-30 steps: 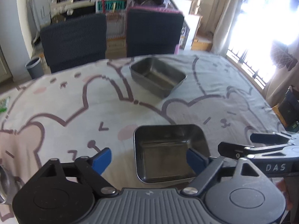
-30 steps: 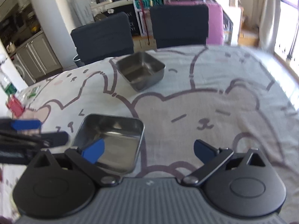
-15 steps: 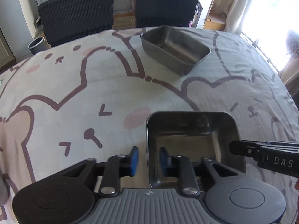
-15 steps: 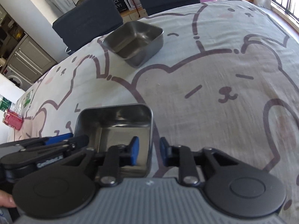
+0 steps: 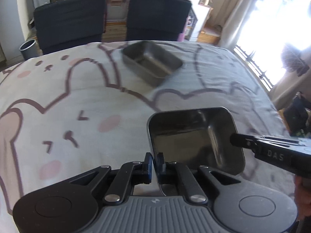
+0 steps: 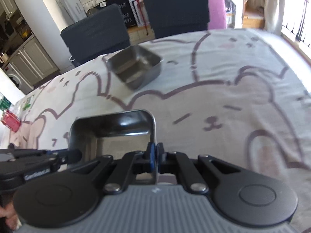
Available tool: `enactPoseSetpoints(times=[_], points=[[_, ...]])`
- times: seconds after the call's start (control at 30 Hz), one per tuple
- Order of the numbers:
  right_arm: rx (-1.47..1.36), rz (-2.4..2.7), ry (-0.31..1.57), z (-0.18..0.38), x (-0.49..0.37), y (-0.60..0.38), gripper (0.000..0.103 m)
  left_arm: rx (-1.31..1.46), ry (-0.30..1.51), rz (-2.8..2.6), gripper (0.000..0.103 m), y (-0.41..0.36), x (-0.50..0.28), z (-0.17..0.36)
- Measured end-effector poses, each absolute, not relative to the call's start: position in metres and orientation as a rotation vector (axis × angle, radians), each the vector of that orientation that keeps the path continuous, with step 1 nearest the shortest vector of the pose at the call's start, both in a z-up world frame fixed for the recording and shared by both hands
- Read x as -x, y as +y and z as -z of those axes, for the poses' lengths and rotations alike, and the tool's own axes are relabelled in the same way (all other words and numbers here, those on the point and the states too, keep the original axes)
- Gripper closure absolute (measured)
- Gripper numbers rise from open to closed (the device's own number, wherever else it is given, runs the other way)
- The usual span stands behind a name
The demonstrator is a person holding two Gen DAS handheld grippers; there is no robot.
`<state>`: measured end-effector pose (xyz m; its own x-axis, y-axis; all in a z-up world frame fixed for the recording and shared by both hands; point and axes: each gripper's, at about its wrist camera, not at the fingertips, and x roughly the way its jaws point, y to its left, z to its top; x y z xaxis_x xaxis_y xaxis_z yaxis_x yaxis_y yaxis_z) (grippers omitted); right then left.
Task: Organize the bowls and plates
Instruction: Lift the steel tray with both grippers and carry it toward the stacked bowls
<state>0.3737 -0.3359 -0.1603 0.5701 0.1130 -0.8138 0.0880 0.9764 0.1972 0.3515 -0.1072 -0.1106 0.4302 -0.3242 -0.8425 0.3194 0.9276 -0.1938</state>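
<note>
A square steel tray [image 5: 194, 136] is held off the table between both grippers. My left gripper [image 5: 155, 164] is shut on its left rim. My right gripper [image 6: 155, 156] is shut on its right rim, and the tray also shows in the right wrist view [image 6: 112, 130]. The right gripper's body shows at the right edge of the left wrist view [image 5: 272, 151], the left one's at the left edge of the right wrist view [image 6: 35, 159]. A second steel tray [image 5: 151, 63] sits farther back on the table, also in the right wrist view [image 6: 134, 69].
The table is covered by a bear-print cloth [image 5: 77, 97]. Two dark chairs [image 5: 68, 27] [image 5: 157, 17] stand at the far edge. A red packet [image 6: 10, 121] lies at the table's left side. A bright window is to the right.
Both grippers went from open to shut on the near tray's opposite rims, and the tray has risen off the cloth.
</note>
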Motion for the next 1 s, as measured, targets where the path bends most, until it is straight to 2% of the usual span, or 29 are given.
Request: enactPoseSetpoints(times=[0.53, 1.0], points=[[-0.095, 0.036, 1.035, 0.160, -0.305, -0.398, 0.099, -0.071, 1.117, 0.504, 0.094, -0.185, -0.278, 0.127], [-0.030, 0.012, 1.113, 0.181, -0.292, -0.402, 0.100, -0.079, 1.179, 0.510, 0.093, -0.191, -0.273, 0.146]])
